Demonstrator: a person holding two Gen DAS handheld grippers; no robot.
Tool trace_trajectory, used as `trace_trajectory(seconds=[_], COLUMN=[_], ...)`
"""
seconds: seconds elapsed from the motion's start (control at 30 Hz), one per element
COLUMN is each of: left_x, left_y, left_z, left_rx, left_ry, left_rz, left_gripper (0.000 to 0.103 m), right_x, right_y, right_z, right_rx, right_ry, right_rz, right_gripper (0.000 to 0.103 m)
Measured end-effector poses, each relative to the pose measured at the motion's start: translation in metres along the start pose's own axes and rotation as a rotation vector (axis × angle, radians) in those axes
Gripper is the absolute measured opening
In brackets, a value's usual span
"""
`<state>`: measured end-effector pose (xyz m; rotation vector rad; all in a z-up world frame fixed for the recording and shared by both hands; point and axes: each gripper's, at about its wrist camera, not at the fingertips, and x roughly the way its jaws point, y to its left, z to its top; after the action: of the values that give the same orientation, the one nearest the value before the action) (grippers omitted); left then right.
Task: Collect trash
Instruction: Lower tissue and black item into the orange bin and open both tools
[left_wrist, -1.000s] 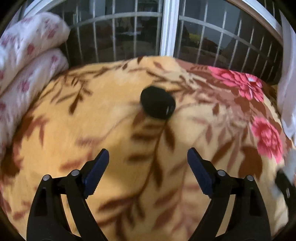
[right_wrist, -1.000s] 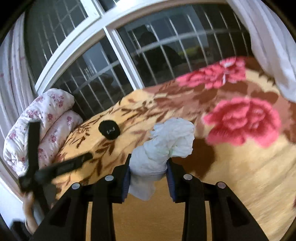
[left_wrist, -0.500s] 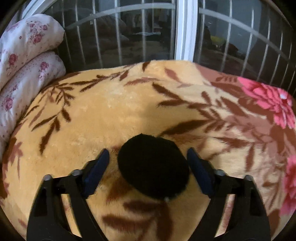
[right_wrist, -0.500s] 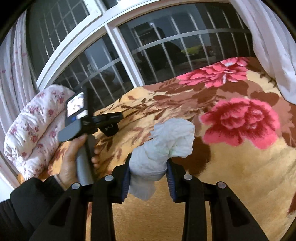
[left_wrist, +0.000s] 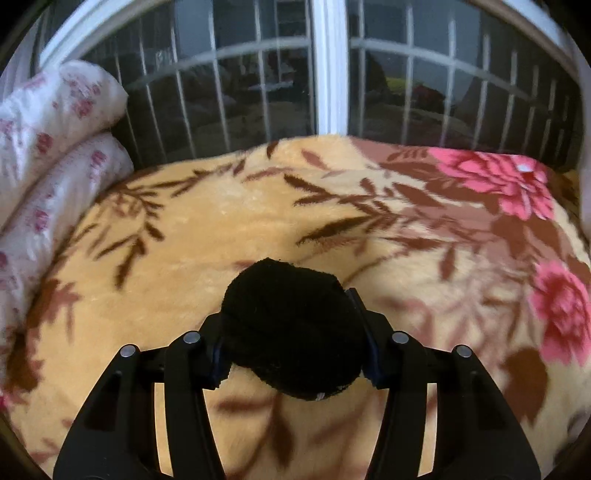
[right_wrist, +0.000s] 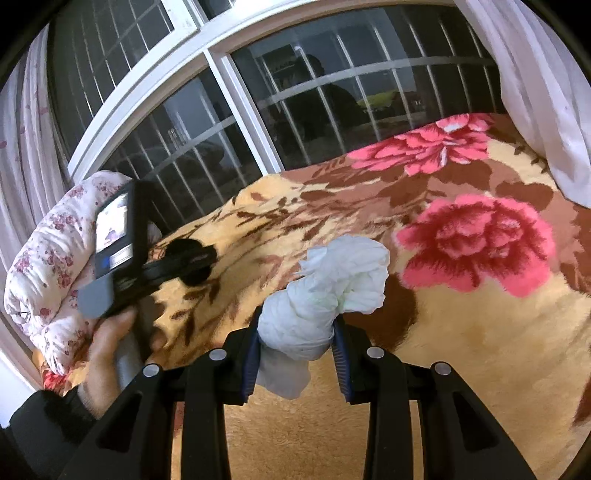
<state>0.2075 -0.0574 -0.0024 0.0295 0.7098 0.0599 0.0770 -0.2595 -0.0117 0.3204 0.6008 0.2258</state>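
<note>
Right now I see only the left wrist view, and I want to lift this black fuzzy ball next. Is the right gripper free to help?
Observer: No. The right gripper is shut on a crumpled white tissue wad.
Operator: From that side, is the ball off the blanket?
Observer: I cannot tell. The right wrist view shows the black ball low against the blanket, with the left gripper closing on it.
Operator: Anything crowding my left gripper?
Observer: Only the person's hand, in a dark sleeve, gripping its handle.
</note>
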Motion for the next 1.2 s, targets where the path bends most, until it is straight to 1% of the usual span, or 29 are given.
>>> trace_trajectory(seconds=[0.07,0.2,0.37,0.53,0.57,0.6,0.67,0.73,0.83,0.87,0.93,0.97,1.0,1.1,1.17,1.2], left_x=[-0.031,-0.08,-0.131,-0.186,-0.195,-0.206,-0.222,-0.239,-0.252,-0.253,-0.248,-0.244,-0.241,-0.222,-0.211,-0.205], left_y=[0.002,0.008,0.012,0.02,0.02,0.022,0.024,0.025,0.027,0.027,0.025,0.023,0.021,0.014,0.013,0.013], left_z=[-0.011,-0.037,-0.077,-0.141,-0.152,-0.17,-0.195,-0.223,-0.257,-0.266,-0.288,-0.3,-0.309,-0.337,-0.345,-0.348], left_rx=[0.014,0.019,0.024,0.039,0.045,0.058,0.077,0.11,0.162,0.178,0.218,0.234,0.247,0.293,0.294,0.29], left_ry=[-0.023,-0.045,-0.059,-0.05,-0.048,-0.04,-0.024,-0.014,0.024,0.039,0.094,0.129,0.156,0.264,0.312,0.339], left_rz=[-0.01,-0.034,-0.056,-0.129,-0.137,-0.158,-0.198,-0.245,-0.301,-0.306,-0.325,-0.328,-0.329,-0.31,-0.301,-0.31], left_gripper=[0.053,0.053,0.053,0.053,0.053,0.053,0.053,0.053,0.053,0.053,0.053,0.053,0.053,0.053,0.053,0.053], right_x=[-0.008,-0.025,-0.047,-0.101,-0.113,-0.129,-0.153,-0.171,-0.19,-0.192,-0.19,-0.188,-0.183,-0.168,-0.154,-0.15], right_y=[0.004,0.011,0.022,0.032,0.036,0.04,0.049,0.055,0.061,0.061,0.061,0.061,0.06,0.056,0.053,0.052], right_z=[-0.002,-0.01,-0.029,-0.072,-0.081,-0.094,-0.116,-0.134,-0.163,-0.171,-0.19,-0.199,-0.212,-0.237,-0.252,-0.257], right_rx=[-0.019,-0.048,-0.101,-0.169,-0.182,-0.208,-0.257,-0.295,-0.332,-0.336,-0.348,-0.358,-0.369,-0.383,-0.402,-0.405], right_ry=[-0.007,-0.008,-0.004,-0.019,-0.013,-0.004,0.019,0.047,0.12,0.148,0.223,0.255,0.311,0.433,0.52,0.544], right_rz=[0.011,0.031,0.05,0.077,0.09,0.107,0.128,0.144,0.154,0.157,0.162,0.154,0.14,0.119,0.098,0.09], right_gripper=[0.034,0.034,0.034,0.034,0.034,0.034,0.034,0.034,0.034,0.034,0.034,0.035,0.035,0.035,0.035,0.035])
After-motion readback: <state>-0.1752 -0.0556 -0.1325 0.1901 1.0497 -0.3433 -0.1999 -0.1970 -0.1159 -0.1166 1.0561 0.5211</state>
